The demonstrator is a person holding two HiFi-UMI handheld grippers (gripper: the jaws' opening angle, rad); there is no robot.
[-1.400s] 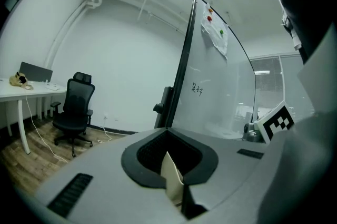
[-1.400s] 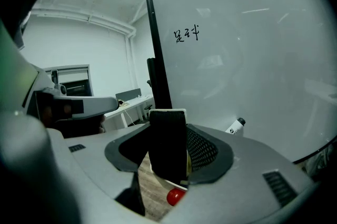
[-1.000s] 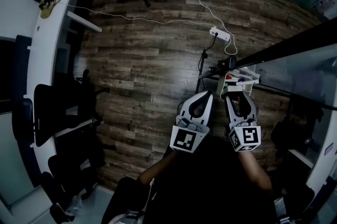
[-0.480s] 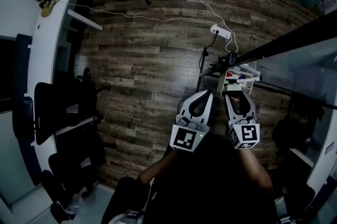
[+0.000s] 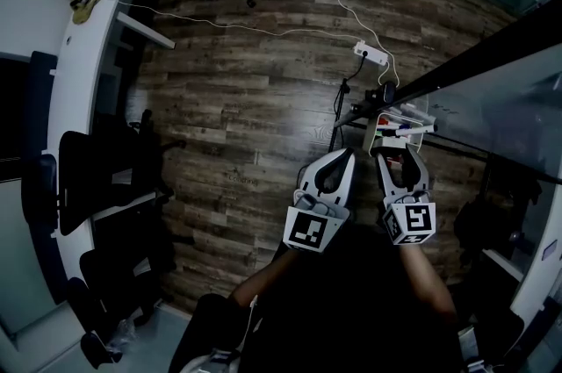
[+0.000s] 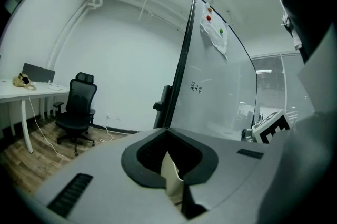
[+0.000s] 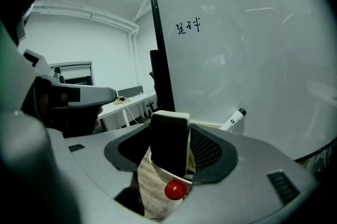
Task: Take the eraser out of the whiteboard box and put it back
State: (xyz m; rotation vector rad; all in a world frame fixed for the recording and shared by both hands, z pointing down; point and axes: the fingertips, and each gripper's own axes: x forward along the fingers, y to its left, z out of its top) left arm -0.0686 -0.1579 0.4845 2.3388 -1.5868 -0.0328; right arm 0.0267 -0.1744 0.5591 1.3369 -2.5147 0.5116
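- Two claws are pointing side by side across the wooden floor (image 5: pixel 246 99) toward the whiteboard box (image 5: pixel 399 121), both angling slightly right in the head view.
- Left claw (image 5: pixel 343 154) is hovering just left of the box, its tips meeting on nothing. Its own view alone is showing an office chair (image 6: pixel 76 112).
- Right claw (image 5: pixel 398 154) is reaching to the box, its jaws standing apart around the eraser (image 7: pixel 169 138).
- Only the right gripper view is showing the eraser. It is standing upright in the box, close against the right pad with a gap at the left, and a red ball (image 7: pixel 175 190) is sitting just below.
- Farthest right, the whiteboard (image 7: pixel 253 49) is rising behind, with a marker (image 7: pixel 233 120) leaning at its foot.
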